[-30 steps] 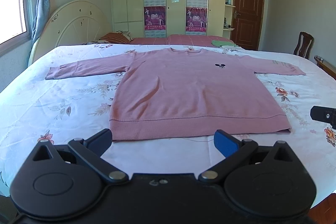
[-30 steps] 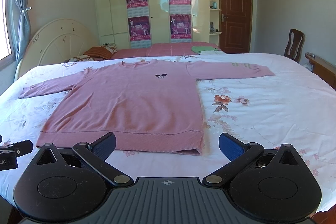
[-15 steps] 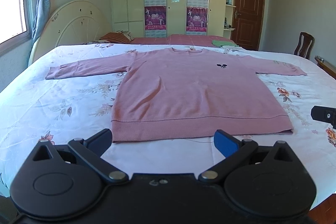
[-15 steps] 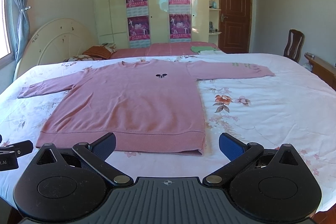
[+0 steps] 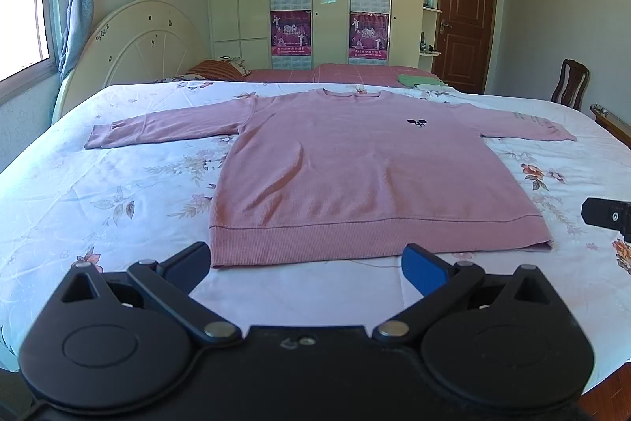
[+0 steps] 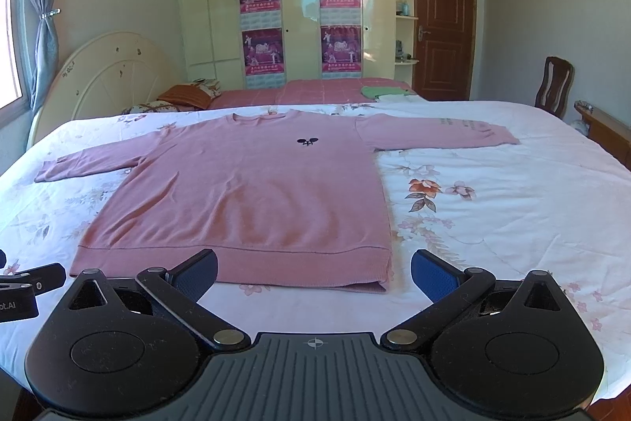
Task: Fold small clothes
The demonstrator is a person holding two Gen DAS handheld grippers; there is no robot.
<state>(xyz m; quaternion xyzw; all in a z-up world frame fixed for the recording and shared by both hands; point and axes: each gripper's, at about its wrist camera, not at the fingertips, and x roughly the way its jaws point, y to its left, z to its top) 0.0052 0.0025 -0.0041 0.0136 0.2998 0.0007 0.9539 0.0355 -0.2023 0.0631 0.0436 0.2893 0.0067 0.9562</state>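
Note:
A pink long-sleeved sweater [image 5: 366,168] lies flat and face up on the floral bedsheet [image 5: 118,192], both sleeves spread out to the sides, hem toward me. It also shows in the right wrist view [image 6: 252,192]. My left gripper [image 5: 307,263] is open and empty, just short of the hem near its left half. My right gripper [image 6: 315,273] is open and empty, just short of the hem's right corner [image 6: 378,275]. The right gripper's tip [image 5: 607,214] shows at the right edge of the left wrist view.
A green folded cloth [image 5: 418,80] and a striped pillow [image 5: 217,70] lie on the red bed behind. A wooden chair [image 6: 554,85] stands at the right. The headboard [image 5: 130,62] is at the left. The bed's near edge is under my grippers.
Both grippers have edged slightly forward toward the sweater's hem. The sweater has not moved and both grippers stay open.

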